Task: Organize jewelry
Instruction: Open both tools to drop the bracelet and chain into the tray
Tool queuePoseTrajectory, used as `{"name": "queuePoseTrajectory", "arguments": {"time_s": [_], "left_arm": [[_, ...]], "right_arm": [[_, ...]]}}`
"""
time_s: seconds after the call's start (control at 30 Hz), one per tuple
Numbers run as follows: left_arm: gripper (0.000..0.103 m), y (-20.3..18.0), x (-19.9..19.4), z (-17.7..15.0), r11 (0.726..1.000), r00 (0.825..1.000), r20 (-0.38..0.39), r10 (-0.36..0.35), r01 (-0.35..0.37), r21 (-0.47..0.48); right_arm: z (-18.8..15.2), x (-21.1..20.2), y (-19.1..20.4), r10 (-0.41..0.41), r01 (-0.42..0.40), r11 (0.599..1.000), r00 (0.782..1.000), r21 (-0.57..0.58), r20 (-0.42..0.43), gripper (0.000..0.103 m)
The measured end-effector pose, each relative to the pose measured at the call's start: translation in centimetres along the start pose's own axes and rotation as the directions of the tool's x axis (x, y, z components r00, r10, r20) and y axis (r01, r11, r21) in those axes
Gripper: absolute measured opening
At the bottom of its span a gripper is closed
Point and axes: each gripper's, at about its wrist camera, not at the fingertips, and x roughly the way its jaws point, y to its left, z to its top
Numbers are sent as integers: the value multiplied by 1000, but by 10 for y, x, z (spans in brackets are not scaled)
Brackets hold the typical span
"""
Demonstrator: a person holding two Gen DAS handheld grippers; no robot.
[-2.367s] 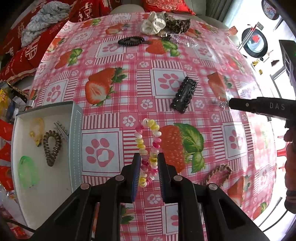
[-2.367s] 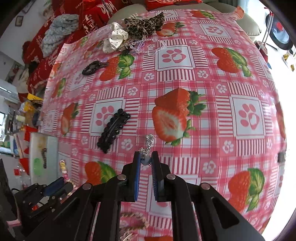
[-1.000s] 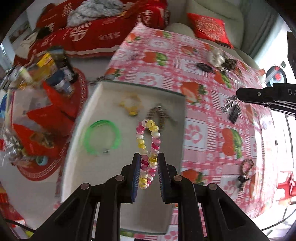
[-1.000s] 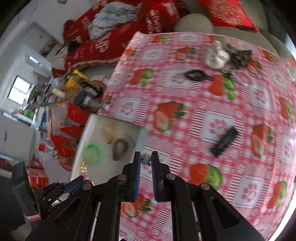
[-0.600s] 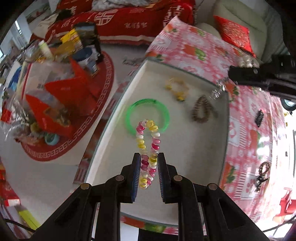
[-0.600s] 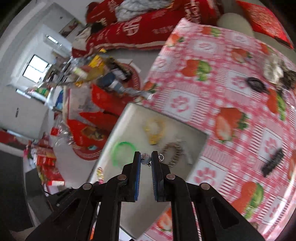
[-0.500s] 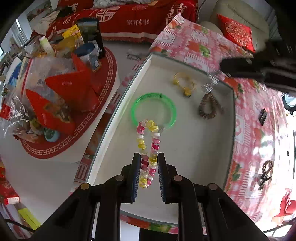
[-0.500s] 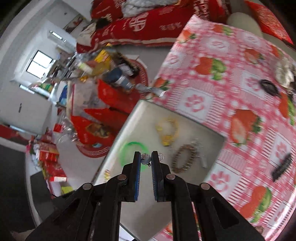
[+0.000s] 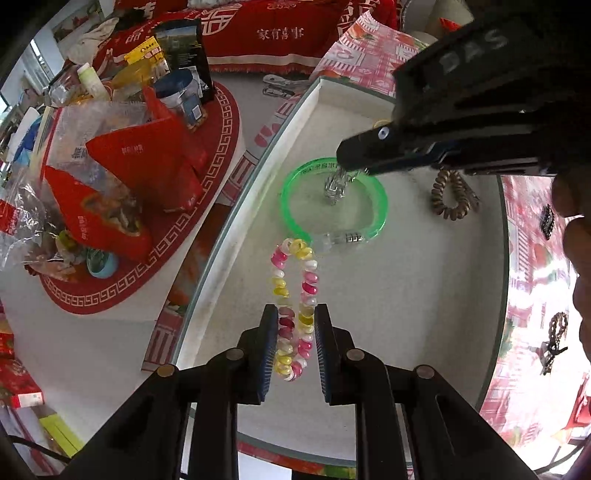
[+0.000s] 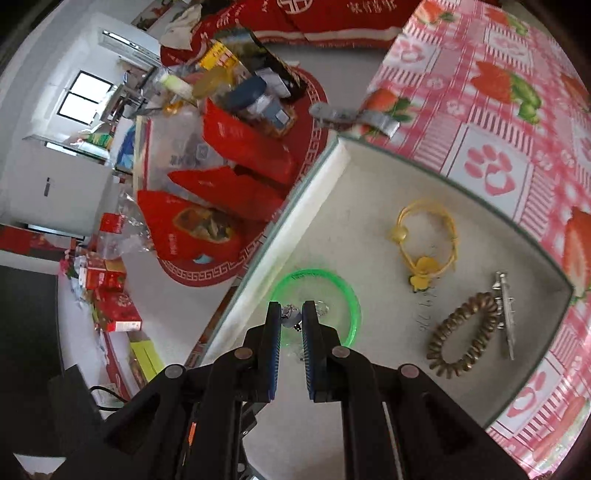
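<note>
both grippers over the tray, each with a piece

left gripper (image 9: 294, 347) has its jaws pinching a coil band (image 9: 293, 295) in pink, yellow and white loops. the band sticks out forward above the tray (image 9: 424, 295) floor, its far end right by the clear clasp of the green bangle (image 9: 334, 201).

right gripper (image 10: 291, 325) has its jaws pressed onto a small silver charm (image 10: 289, 313), pretty much right above the green bangle (image 10: 317, 302) in the wrist view. from the left cam you see that charm (image 9: 334, 186) dangling down inside the bangle's ring, whether it touches the tray floor i can't tell. the right gripper (image 9: 354, 162) body has "das" in pale letters on its side.

already in the tray (image 10: 369, 369): a yellow bracelet (image 10: 424, 240) with a flower bit, a brown coil tie (image 10: 465, 334) and a silver clip (image 10: 506, 314) touching the tie's far side. they're well apart from the bangle.

tray sits at the edge of the counter (image 10: 498, 110) with a pink strawberry and paw print cloth. a black clip (image 9: 546, 221) and a dark braided piece (image 9: 554, 332) lie out on the cloth.

down on the floor, red bags (image 9: 140, 158) with white writing too small to read, and a red cloth (image 9: 280, 33) with chinese characters, seen upside down.
</note>
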Motion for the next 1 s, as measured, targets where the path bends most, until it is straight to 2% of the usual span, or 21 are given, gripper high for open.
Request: {"name": "queuePoseTrajectory", "arguments": {"time_s": [0.13, 0.17, 0.23, 0.3, 0.43, 0.47, 0.57, 0.77, 0.9, 1.0], "left_arm": [[28, -3, 5, -2, 1000, 1000, -15, 12, -12, 14], [43, -3, 6, -2, 1000, 1000, -17, 14, -13, 15], [66, -3, 3, -3, 1000, 1000, 1, 27, -27, 5], [66, -3, -2, -3, 1000, 999, 29, 27, -28, 3], [66, -4, -1, -1, 999, 999, 18, 38, -39, 15], [66, -4, -1, -1, 999, 999, 18, 42, -42, 16], [66, -3, -3, -1, 999, 999, 18, 46, -47, 14], [66, -5, -8, -2, 998, 998, 12, 66, -66, 12], [66, -7, -12, -1, 997, 997, 9, 77, -77, 12], [66, -9, -15, 0, 996, 996, 7, 84, -84, 21]], "right_arm": [[1, 15, -8, -8, 9, 1000, 999, 20, -33, 12], [2, 18, -10, -17, 18, 1000, 999, 23, -42, 13], [2, 22, -12, -22, 24, 999, 998, 32, -54, 14], [2, 22, -15, -23, 25, 999, 998, 42, -57, 14], [4, 25, -16, -9, 12, 998, 998, 54, -67, 15], [5, 25, -16, -7, 11, 998, 998, 58, -70, 20], [6, 22, -17, 22, -17, 996, 998, 84, -57, 46], [4, 0, -18, 60, -58, 993, 998, 106, -15, 48], [2, -19, -22, 72, -75, 990, 997, 123, 29, 55], [-2, -33, -28, 75, -82, 986, 996, 144, 54, 56]]}}
